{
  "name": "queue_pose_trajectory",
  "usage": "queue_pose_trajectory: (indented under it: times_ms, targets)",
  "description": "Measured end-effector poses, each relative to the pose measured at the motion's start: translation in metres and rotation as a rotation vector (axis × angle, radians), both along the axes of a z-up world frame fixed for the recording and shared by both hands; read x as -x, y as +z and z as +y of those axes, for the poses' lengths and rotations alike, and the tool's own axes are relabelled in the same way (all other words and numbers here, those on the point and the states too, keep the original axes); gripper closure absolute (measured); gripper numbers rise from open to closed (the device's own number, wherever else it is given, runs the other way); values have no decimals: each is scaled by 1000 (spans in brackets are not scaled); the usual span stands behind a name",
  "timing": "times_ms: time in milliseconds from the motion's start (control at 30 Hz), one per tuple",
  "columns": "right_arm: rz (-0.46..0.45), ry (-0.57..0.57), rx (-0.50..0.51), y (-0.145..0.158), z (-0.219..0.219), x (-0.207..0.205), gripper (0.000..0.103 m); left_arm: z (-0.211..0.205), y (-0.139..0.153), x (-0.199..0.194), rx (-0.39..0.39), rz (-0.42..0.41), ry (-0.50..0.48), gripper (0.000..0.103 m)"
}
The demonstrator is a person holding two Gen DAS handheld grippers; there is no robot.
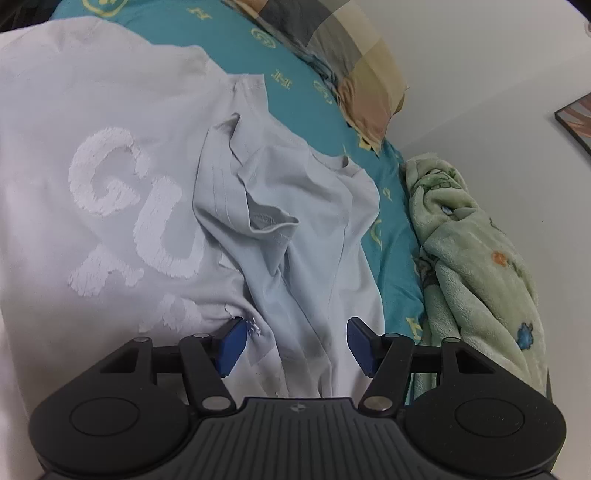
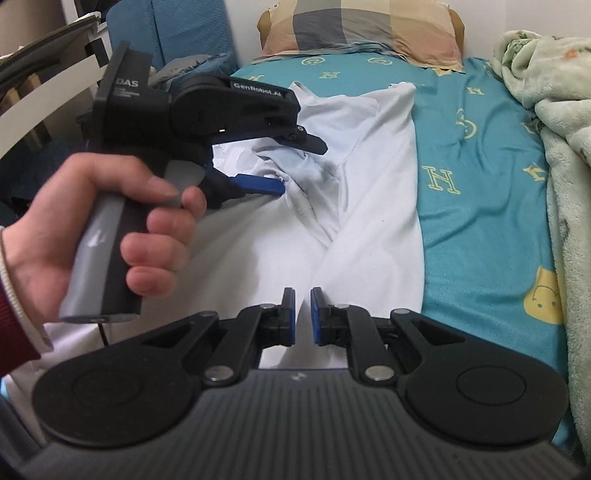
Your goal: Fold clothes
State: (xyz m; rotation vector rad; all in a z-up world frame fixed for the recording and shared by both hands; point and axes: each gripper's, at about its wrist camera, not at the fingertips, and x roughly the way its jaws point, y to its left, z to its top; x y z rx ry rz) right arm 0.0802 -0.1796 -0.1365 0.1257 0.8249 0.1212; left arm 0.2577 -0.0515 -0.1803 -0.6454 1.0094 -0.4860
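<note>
A white T-shirt [image 1: 110,110] with raised white letters lies spread on the bed, its right side bunched into folds [image 1: 280,229]. My left gripper [image 1: 297,343] is open, its blue pads on either side of a fold of the shirt. In the right wrist view the shirt [image 2: 369,221] lies ahead and the left gripper [image 2: 295,162], held by a hand, hovers open over the bunched cloth. My right gripper [image 2: 303,314] has its jaws nearly closed with a narrow gap and nothing between them, just above the shirt's near part.
The bed has a teal sheet [image 2: 480,184] with yellow letters. A checked pillow [image 2: 362,33] lies at the head. A green fleece blanket [image 1: 472,258] is heaped along the wall side, also in the right wrist view [image 2: 561,147]. A white slatted frame [image 2: 37,110] stands at left.
</note>
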Motion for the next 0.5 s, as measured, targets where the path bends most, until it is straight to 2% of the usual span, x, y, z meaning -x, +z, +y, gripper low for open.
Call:
queue_pose_trajectory:
  times_ms: [200, 267, 333, 367, 433, 500]
  targets:
    - [-17, -2, -23, 6, 0, 3, 90, 2, 15, 12, 81, -19, -11, 41]
    - [-17, 0, -26, 6, 1, 3, 90, 3, 16, 9, 99, -54, 4, 41]
    - [-11, 1, -21, 4, 1, 3, 90, -1, 9, 0, 56, -47, 15, 41]
    - [-9, 2, -19, 3, 1, 3, 90, 3, 0, -4, 73, -18, 23, 41]
    - [-3, 4, -14, 1, 1, 3, 90, 10, -19, -10, 109, 40, 39, 48]
    - [2, 5, -10, -1, 2, 3, 90, 13, -19, -16, 133, 29, 62, 48]
